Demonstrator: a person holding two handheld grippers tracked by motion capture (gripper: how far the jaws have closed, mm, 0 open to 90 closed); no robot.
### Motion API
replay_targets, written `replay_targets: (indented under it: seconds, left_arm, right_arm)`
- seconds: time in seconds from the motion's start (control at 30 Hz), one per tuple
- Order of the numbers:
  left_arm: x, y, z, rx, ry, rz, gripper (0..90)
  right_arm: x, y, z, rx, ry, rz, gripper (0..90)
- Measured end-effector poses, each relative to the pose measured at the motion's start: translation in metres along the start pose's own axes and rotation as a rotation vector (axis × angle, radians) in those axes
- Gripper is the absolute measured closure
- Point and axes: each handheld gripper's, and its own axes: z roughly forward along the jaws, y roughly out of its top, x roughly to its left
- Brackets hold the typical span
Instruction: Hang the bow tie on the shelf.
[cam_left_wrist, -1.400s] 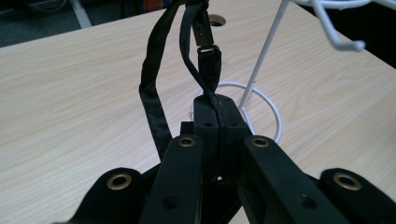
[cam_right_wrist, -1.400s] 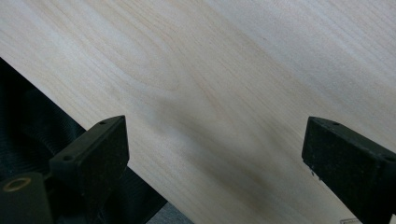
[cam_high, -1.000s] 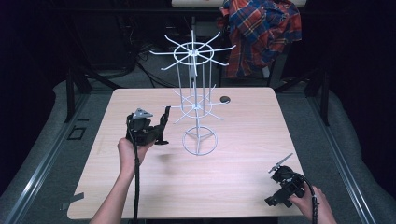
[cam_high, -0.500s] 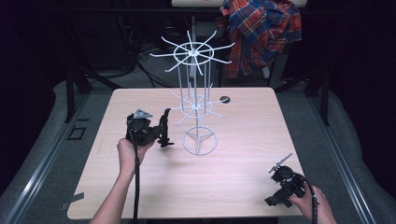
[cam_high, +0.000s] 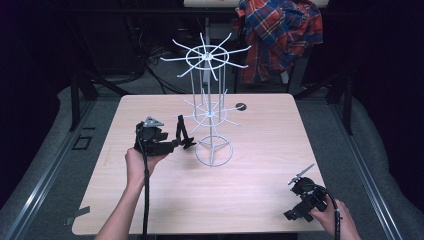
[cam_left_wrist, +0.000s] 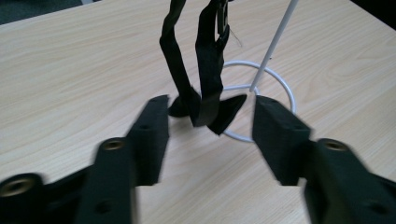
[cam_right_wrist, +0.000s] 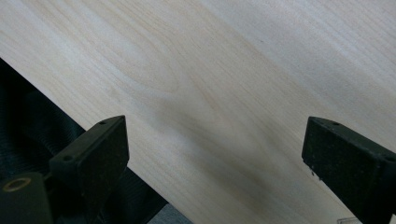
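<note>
A white wire rack (cam_high: 210, 112) with two tiers of arms stands on the wooden table (cam_high: 260, 145). Its ring base (cam_left_wrist: 275, 84) is just ahead of my left gripper. A black strap (cam_high: 182, 131) hangs by the rack's lower tier, apparently from one arm. The strap's loose ends (cam_left_wrist: 205, 107) dangle just above the table. My left gripper (cam_high: 176, 144) is open, and in the left gripper view (cam_left_wrist: 208, 123) the strap ends lie just beyond its fingertips. My right gripper (cam_high: 296, 210) rests open at the table's front right corner, with bare wood between its jaws (cam_right_wrist: 215, 149).
A plaid shirt (cam_high: 280, 35) hangs behind the table at the back right. A small dark round spot (cam_high: 241, 106) lies on the table behind the rack. The table's edge and dark floor (cam_right_wrist: 28, 116) are close to my right gripper.
The strap's lower ends have swung slightly right, towards the rack. My left hand has barely shifted. My right gripper has not moved.
</note>
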Motion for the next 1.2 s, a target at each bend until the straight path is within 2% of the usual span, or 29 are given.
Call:
replay_targets:
  seconds: [0.13,0.17,0.3,0.4,0.5,0.53,0.6,0.83,1.03,1.2]
  left_arm:
    - [-0.003,0.001,-0.004,-0.002,0.005,0.018,28.6]
    - [-0.004,0.001,-0.005,0.006,0.003,0.021,24.8]
    - [-0.006,0.000,-0.009,0.019,0.017,0.027,17.4]
    - [-0.006,-0.002,-0.014,0.021,0.031,0.030,15.5]
    - [-0.005,-0.004,-0.020,0.023,0.035,0.023,14.1]
    - [-0.005,-0.005,-0.021,0.019,0.041,0.023,13.9]
    - [-0.004,-0.008,-0.026,0.022,0.053,0.026,12.4]
    - [-0.002,-0.019,-0.034,0.073,0.085,0.023,3.4]
    - [-0.003,-0.027,-0.034,0.099,0.102,0.023,0.0]
    - [-0.006,-0.035,-0.033,0.124,0.108,0.032,0.0]
  right_arm:
    - [0.000,0.000,-0.001,0.000,-0.006,-0.005,6.9]
    - [0.001,-0.001,0.000,-0.024,0.007,0.016,6.8]
    - [0.001,-0.001,0.000,-0.025,0.008,0.019,6.8]
    - [0.000,0.000,-0.001,-0.011,0.008,0.004,6.8]
    - [0.001,-0.001,0.000,-0.027,0.013,0.018,6.8]
    - [0.000,0.000,-0.001,-0.007,0.000,0.001,6.8]
    - [0.000,0.000,-0.001,-0.008,0.008,-0.002,6.8]
    - [0.002,-0.001,0.000,-0.032,-0.007,0.023,6.8]
    - [0.000,0.001,-0.003,0.006,-0.009,-0.016,6.8]
    - [0.000,0.001,-0.003,0.001,-0.007,-0.012,6.8]
